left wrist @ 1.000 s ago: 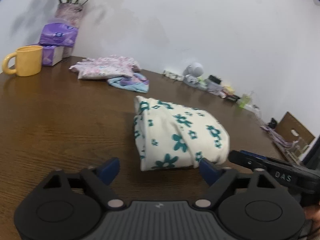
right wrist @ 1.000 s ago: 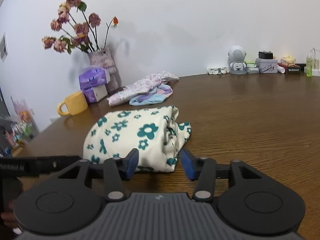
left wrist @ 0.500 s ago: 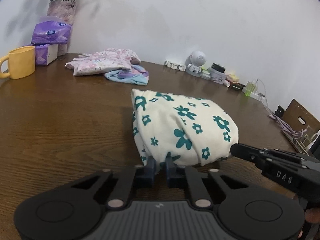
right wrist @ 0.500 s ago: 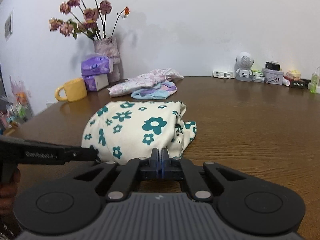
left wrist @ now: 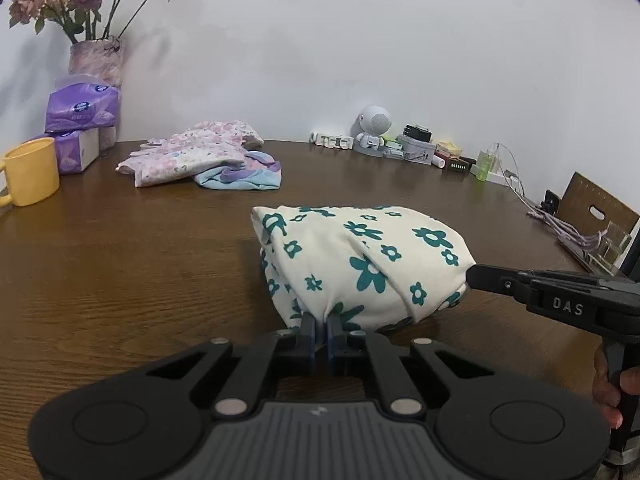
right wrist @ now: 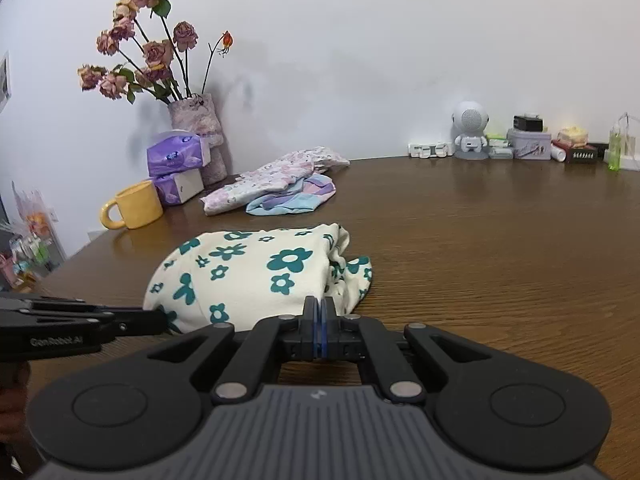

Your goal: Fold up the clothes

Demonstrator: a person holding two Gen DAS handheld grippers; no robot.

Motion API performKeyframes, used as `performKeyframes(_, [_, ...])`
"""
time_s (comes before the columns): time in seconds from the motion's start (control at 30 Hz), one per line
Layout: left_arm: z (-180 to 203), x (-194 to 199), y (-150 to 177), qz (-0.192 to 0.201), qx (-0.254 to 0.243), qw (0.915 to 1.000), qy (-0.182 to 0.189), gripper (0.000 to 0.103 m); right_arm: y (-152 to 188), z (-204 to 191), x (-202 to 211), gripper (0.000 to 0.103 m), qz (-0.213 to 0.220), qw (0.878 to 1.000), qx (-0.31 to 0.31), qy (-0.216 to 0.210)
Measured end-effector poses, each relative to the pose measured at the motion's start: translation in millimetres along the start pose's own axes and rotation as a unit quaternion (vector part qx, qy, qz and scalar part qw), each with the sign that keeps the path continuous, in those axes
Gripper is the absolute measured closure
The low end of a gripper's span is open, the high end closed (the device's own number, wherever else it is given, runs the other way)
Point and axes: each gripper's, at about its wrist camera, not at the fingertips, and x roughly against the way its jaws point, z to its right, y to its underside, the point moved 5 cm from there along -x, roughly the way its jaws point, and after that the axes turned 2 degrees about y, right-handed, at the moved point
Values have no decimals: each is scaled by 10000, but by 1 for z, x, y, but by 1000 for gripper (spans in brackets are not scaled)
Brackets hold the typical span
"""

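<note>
A cream garment with teal flowers [left wrist: 360, 256] lies folded in a bundle on the brown wooden table [left wrist: 120, 264]; it also shows in the right wrist view [right wrist: 256, 276]. My left gripper [left wrist: 319, 326] is shut on the near edge of the garment and lifts it slightly. My right gripper [right wrist: 320, 308] is shut on the other near corner of the same garment. In the left wrist view the right gripper's fingers [left wrist: 480, 276] meet the garment's right end. In the right wrist view the left gripper [right wrist: 160, 320] meets its left end.
A pink floral garment [left wrist: 192, 156] and a blue-purple one [left wrist: 240, 174] lie at the back. A yellow mug [left wrist: 30, 170], purple tissue packs [left wrist: 80, 112] and a vase of dried roses [right wrist: 196, 136] stand back left. A small robot figure [right wrist: 470, 130] and small items line the wall.
Both grippers were open around the garment's near edge a second ago. They have closed on it and now raise the near edge a little off the table.
</note>
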Motion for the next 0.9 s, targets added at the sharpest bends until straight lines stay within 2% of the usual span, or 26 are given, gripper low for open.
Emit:
performKeyframes(0.23, [-2, -3, 3, -87, 0, 10000, 39, 99, 6, 0, -7, 103, -49, 9994, 189, 291])
performKeyframes(0.3, [-1, -2, 2, -123, 35, 9998, 151, 98, 5, 2, -6, 103, -99, 9999, 78, 105])
performKeyframes(0.37, [-4, 0, 0, -114, 201, 9992, 312, 88, 3, 5, -3, 101, -153, 9998, -133, -91])
performKeyframes(0.43, [-7, 3, -1, -101, 316, 9989, 319, 79, 1, 9, 1, 94, -118, 9992, -316, -191])
performKeyframes(0.47, [-8, 4, -1, -81, 357, 9989, 308, 72, 0, 10, 2, 81, -99, 9993, -328, -155])
performKeyframes(0.5, [-8, 5, -2, -61, 382, 9988, 293, 71, -1, 12, 2, 71, -63, 9993, -346, -134])
performKeyframes(0.6, [-10, 2, -2, -91, 469, 9984, 315, 74, -1, 13, -1, 71, -124, 9982, -490, -311])
performKeyframes(0.63, [-10, 0, -3, -96, 484, 9983, 318, 80, -1, 12, -3, 73, -149, 9979, -524, -345])
performKeyframes(0.67, [-10, -2, -3, -107, 451, 9984, 335, 100, 0, 11, -5, 83, -164, 9979, -528, -333])
performKeyframes(0.7, [-10, -4, -3, -118, 416, 9985, 348, 100, 0, 10, -7, 102, -153, 9980, -526, -330])
performKeyframes(0.8, [-6, -1, -4, -57, 172, 9995, 243, 101, -4, 9, -5, 103, -73, 9987, -422, -273])
performKeyframes(0.9, [-8, 0, -3, -40, 169, 9996, 238, 101, -4, 13, -5, 103, -93, 9991, -401, -132])
